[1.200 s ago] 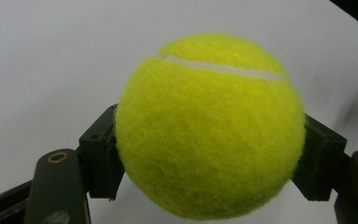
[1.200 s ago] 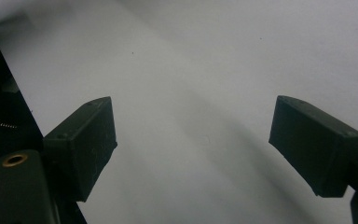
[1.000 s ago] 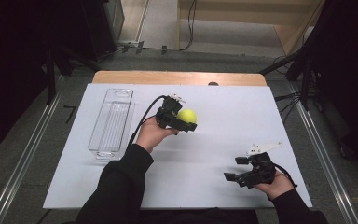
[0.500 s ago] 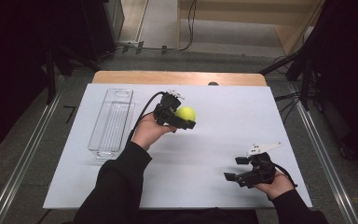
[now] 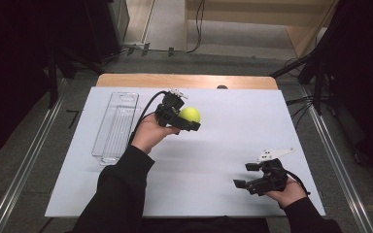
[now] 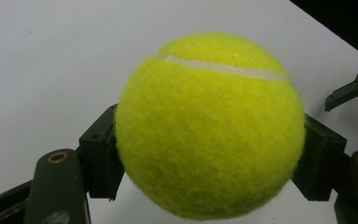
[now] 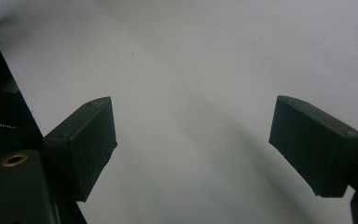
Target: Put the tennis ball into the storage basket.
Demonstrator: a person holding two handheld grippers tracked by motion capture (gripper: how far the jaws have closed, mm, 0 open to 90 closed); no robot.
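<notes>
Left gripper (image 5: pixel 190 121) clamps the ball (image 5: pixel 190 114) above the table (image 5: pixel 233 141), at 3 o'clock of the tray (image 5: pixel 115 127); right gripper (image 5: pixel 246 175) at 5 o'clock gapes, empty.

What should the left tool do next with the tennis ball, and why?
Probably carry it left toward the clear tray. The left tool is shut on the tennis ball, pads pressing both sides, with the ball held over the white table. The tray lies just left of that hand, and the right tool rests open near the front edge.
</notes>
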